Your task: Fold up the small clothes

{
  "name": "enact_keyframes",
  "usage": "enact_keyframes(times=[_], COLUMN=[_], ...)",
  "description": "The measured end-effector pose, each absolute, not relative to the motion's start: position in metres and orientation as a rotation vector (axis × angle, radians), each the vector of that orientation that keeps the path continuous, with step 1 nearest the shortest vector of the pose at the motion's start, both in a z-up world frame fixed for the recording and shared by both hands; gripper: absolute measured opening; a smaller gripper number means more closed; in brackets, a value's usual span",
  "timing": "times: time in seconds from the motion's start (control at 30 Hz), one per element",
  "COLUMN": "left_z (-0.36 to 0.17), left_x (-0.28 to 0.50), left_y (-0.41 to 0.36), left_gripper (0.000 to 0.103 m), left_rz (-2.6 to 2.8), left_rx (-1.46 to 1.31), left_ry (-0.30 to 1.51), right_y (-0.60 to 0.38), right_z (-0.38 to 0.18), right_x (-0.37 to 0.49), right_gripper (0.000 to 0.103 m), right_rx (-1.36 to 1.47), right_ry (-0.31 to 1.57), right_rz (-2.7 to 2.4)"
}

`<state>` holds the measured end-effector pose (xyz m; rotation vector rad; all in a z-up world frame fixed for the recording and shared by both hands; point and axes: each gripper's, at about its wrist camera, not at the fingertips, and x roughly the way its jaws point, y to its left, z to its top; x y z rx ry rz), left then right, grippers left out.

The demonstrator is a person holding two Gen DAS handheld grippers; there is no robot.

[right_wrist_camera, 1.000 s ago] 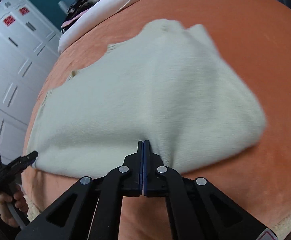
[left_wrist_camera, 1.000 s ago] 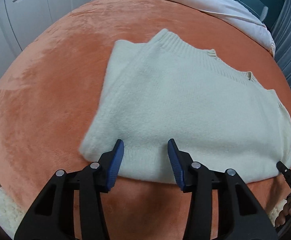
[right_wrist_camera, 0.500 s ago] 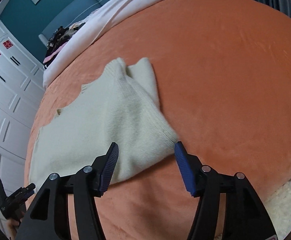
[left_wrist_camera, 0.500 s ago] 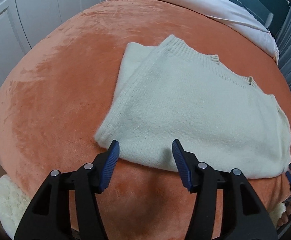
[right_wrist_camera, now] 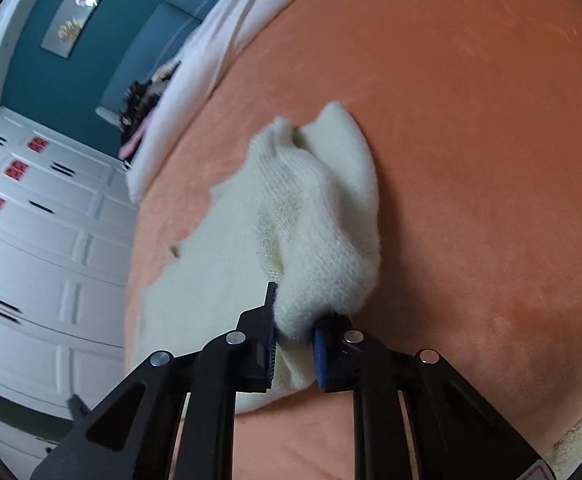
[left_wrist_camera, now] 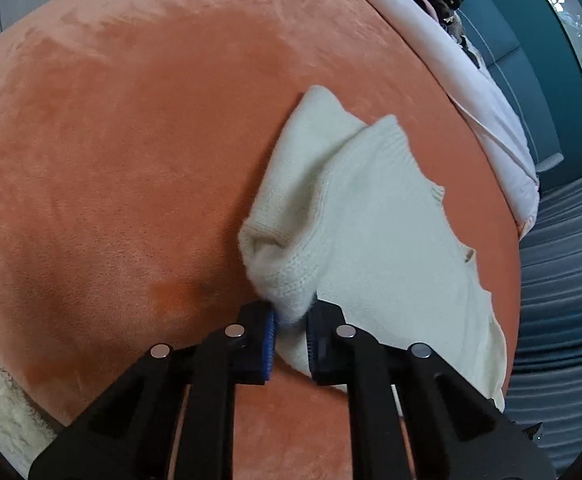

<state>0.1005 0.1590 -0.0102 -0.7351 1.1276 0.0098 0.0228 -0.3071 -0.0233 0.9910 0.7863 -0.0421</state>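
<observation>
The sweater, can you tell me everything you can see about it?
The sweater is cream-white, fuzzy knit with ribbed edges. It lies partly folded on the orange blanket, one side doubled over in layers. The left gripper pinches a bunched corner at its near edge, and the right gripper also pinches a bunched bit, so the cloth puckers up there. The rest lies flat.

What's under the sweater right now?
The cream sweater lies on the orange plush blanket, which shows all around it. Whatever lies directly beneath its folded layers is covered.

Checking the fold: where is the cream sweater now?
The sweater lies on the orange blanket, its near corners pinched by the left gripper and right gripper.
</observation>
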Motion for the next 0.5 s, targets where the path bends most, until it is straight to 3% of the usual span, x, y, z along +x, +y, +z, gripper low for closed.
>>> enact_keyframes(times=[0.13, 0.27, 0.33, 0.43, 0.5], left_z=[0.02, -0.006, -0.032, -0.027, -0.005], left_x=[0.077, 0.042, 0.03, 0.024, 0.03], left_y=[0.166, 0.168, 0.167, 0.167, 0.165], left_gripper=[0.009, 0.009, 0.01, 0.016, 0.021], left_rz=[-0.056, -0.02, 0.001, 0.009, 0.008], left_rx=[-0.716, -0.628, -0.626, -0.63, -0.586], left_ry=[1.114, 1.228, 1.271, 1.225, 1.178], right_y=[-0.316, -0.313, -0.309, -0.312, -0.315], right_z=[0.007, -0.038, -0.062, -0.053, -0.021], right_x=[-0.017, -0.056, -0.069, -0.077, -0.075], right_gripper=[0.008, 0.008, 0.001, 0.003, 0.012], right_rx=[0.919, 0.848, 0.802, 0.786, 0.671], right_ry=[0.787, 0.99, 1.09, 1.074, 0.998], right_rz=[-0.039, -0.128, -0.197, -0.215, -0.247])
